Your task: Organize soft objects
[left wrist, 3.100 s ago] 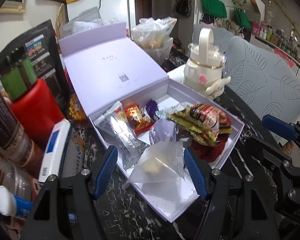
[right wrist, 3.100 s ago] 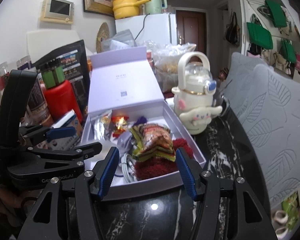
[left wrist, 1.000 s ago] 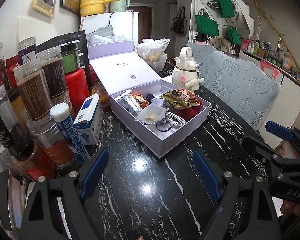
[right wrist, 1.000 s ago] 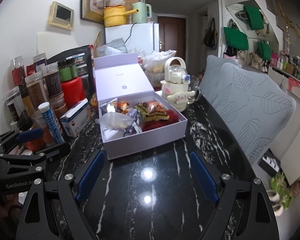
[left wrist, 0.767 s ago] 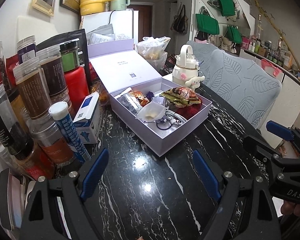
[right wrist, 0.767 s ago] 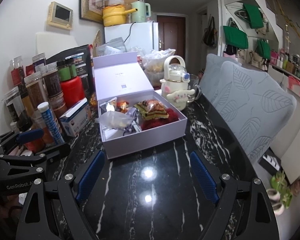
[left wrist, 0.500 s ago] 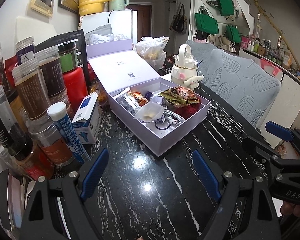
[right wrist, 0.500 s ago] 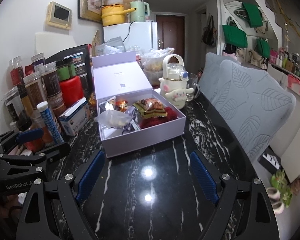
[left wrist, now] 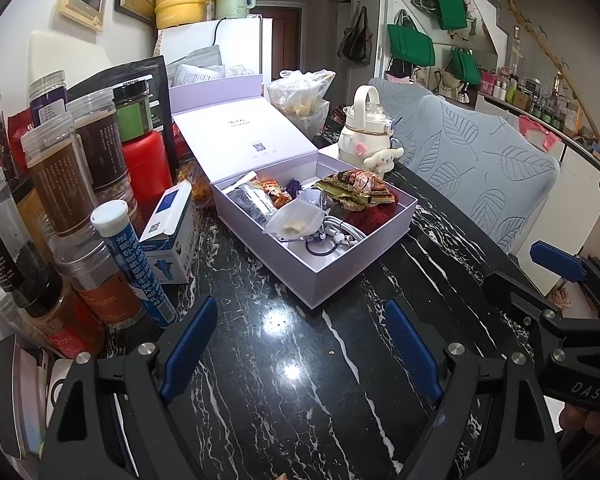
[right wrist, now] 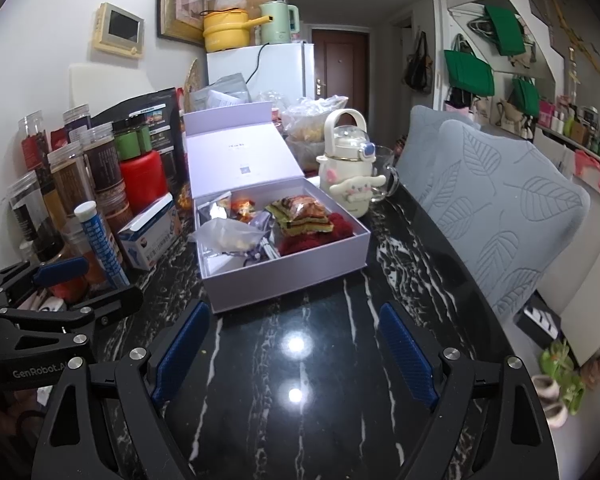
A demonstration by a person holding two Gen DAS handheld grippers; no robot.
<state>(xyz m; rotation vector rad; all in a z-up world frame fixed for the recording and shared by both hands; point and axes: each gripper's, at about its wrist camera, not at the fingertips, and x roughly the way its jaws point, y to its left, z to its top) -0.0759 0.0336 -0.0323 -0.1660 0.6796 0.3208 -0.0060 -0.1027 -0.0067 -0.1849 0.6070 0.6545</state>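
Observation:
An open lilac box (left wrist: 340,276) (right wrist: 284,276) sits on the black marble table with its lid leaning back. It holds a clear pouch (left wrist: 296,220) (right wrist: 228,234), snack packets (left wrist: 354,190) (right wrist: 300,212), a red fuzzy item (left wrist: 374,212) (right wrist: 320,236), foil sachets and white cables. My left gripper (left wrist: 302,340) is open and empty, well short of the box. My right gripper (right wrist: 294,344) is open and empty, also short of the box.
Jars, a red canister (left wrist: 146,168), a blue tube (left wrist: 134,264) and a white-blue carton (left wrist: 172,232) crowd the table's left side. A white character bottle (left wrist: 366,136) (right wrist: 348,164) stands behind the box. A grey cushioned chair (right wrist: 496,216) is on the right.
Both grippers have pulled back from inside the box to well in front of it over three seconds. The clear pouch now lies in the box. In the last second little has moved.

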